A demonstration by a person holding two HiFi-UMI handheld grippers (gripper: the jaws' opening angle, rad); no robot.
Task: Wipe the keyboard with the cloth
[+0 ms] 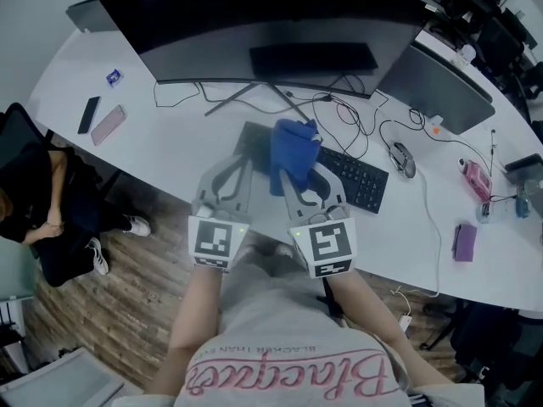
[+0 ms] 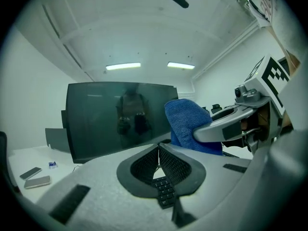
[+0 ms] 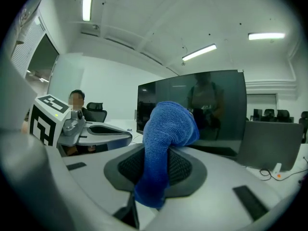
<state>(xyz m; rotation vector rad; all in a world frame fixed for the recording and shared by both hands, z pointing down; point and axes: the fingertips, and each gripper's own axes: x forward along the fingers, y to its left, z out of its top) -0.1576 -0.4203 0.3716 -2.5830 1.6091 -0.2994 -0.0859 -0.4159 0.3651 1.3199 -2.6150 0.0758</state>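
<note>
The left gripper [image 2: 159, 155] is clenched on nothing, its pads pressed together. Just beside it, the right gripper [image 1: 299, 175] grasps the cloth [image 3: 166, 124], a thick blue terry fold that bulges above the jaws and hangs below them. Under both lies the black keyboard [image 1: 358, 179], its left part hidden by the cloth; whether cloth meets keys I cannot tell. The wipe looks barely begun: next, press the cloth down and sweep along the rows. Beyond stands 1 dark monitor [image 1: 280, 7].
</note>
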